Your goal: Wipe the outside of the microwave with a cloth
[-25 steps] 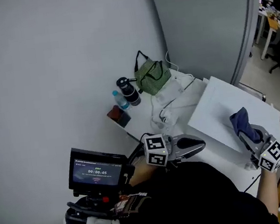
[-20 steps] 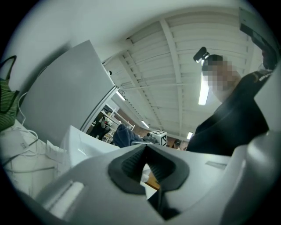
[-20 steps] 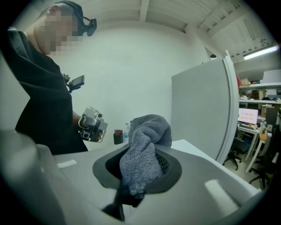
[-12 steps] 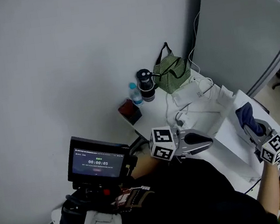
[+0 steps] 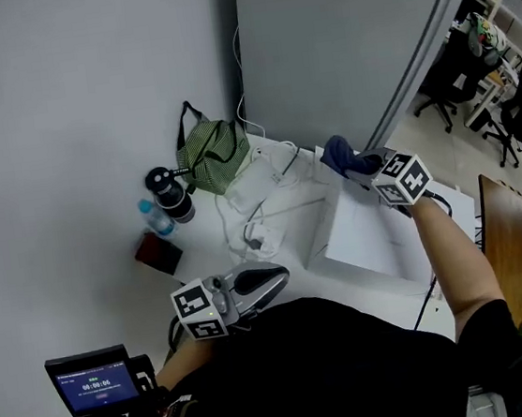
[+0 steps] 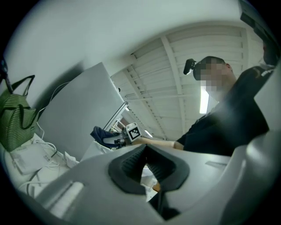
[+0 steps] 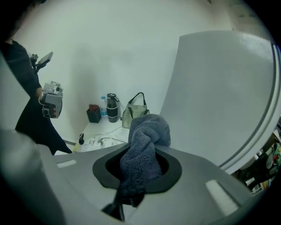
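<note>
The white microwave (image 5: 368,232) sits on the white table by the grey partition. My right gripper (image 5: 361,164) is shut on a bunched blue cloth (image 5: 337,153) at the microwave's far top edge. In the right gripper view the cloth (image 7: 145,145) bulges up out of the jaws of the right gripper (image 7: 142,165). My left gripper (image 5: 274,275) hangs near my body, left of the microwave, its jaws shut with nothing between them. The left gripper view looks past its own shut left gripper (image 6: 145,151) to the cloth (image 6: 101,133) further off.
A green striped bag (image 5: 211,148), a black flask (image 5: 167,194), a water bottle (image 5: 156,220) and a dark red box (image 5: 158,253) stand along the wall. White cables (image 5: 260,198) lie left of the microwave. A small screen (image 5: 94,384) is at bottom left, a wooden board (image 5: 501,239) at right.
The head view has swung round. My right gripper has carried the cloth from the microwave's near right side to its far edge by the partition. The left gripper stays by my body.
</note>
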Demonstrator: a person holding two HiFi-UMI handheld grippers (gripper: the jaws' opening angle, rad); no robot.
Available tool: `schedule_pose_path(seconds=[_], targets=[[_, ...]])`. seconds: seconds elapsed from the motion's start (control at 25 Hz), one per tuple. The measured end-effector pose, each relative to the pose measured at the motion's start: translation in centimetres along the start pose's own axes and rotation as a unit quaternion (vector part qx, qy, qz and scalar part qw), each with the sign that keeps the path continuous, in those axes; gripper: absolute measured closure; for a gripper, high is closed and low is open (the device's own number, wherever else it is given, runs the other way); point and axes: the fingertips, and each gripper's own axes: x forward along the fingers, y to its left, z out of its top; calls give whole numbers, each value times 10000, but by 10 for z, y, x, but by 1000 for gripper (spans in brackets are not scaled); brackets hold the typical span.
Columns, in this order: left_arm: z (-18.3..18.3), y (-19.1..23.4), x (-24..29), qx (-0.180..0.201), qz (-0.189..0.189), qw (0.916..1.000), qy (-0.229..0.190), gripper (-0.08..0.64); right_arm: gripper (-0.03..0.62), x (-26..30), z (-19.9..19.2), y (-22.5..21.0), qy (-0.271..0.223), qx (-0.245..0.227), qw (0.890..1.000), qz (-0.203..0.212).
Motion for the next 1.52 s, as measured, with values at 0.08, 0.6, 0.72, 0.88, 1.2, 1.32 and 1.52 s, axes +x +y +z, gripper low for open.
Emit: schedule_pose_path(seconds=[0.08,0.6,0.72,0.88,1.2,1.32,1.52], targets=[[1,3,-3,-44,53,10000,-69,557,525,15,-10,-17,491,-76,9987,87],[0,5,2,-108,107,9999,31,557,525,-67,-138,-83,1604,811,9836,-160],[-4,-7,23,-133,-59,9996,228,557,525,-139,-209,-103,1877,1241,9726,-591],[-16,-16,48,-169,-233,9986,442,557,526,-218,-284,-120,1944,1858,9565,-1131],[-40,-8,46,-179,-368,9978,526,557,525,-204,-264,-112,1553,1603,9653,-1356],[-38,-2,33,-127,-301,9987,389,557,525,-112,-155,-68,725,710,9934,-535],[-19,-17,24,-1,-210,9993,308,557,525,8,-35,19,689,-298,9956,569]])
